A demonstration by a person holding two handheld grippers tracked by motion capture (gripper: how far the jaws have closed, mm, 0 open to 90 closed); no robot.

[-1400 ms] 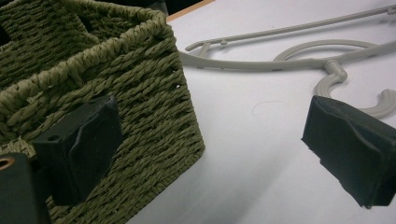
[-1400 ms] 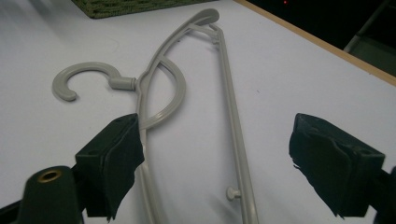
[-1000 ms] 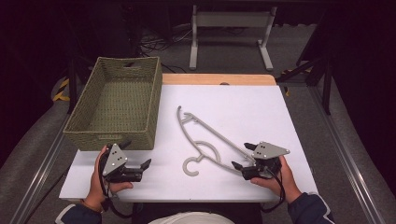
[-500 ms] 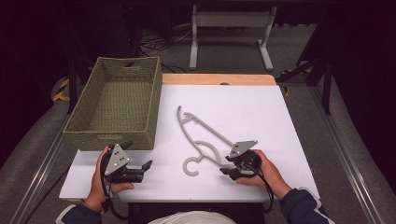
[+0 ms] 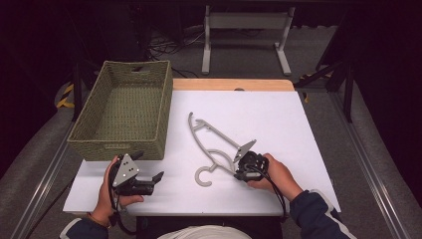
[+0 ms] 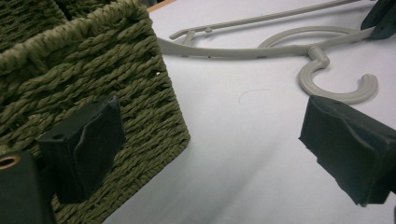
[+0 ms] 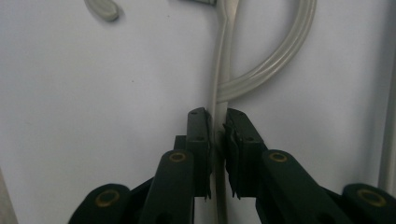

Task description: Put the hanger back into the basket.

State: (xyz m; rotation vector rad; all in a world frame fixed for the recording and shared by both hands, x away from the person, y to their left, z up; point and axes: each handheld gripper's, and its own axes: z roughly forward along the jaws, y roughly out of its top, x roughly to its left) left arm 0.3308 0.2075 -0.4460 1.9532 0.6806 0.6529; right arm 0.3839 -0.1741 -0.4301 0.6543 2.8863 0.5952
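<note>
A grey plastic hanger lies flat on the white table, its hook pointing at the front edge. My right gripper is at the hanger's right arm. Its jaws have just been closing, and in the right gripper view my right gripper is shut with both pads pressed on the thin hanger bar. My left gripper rests near the front left of the table. In the left gripper view my left gripper stands open with nothing between its pads, and the hanger lies beyond it.
A green woven basket stands at the table's left, its near corner close to my left jaw. A wooden strip runs along the table's far edge. A metal stand sits on the floor behind.
My right hand has slid left across the table to the hanger, and its jaws have gone from wide open to shut on the hanger's arm. The left hand has stayed put.
</note>
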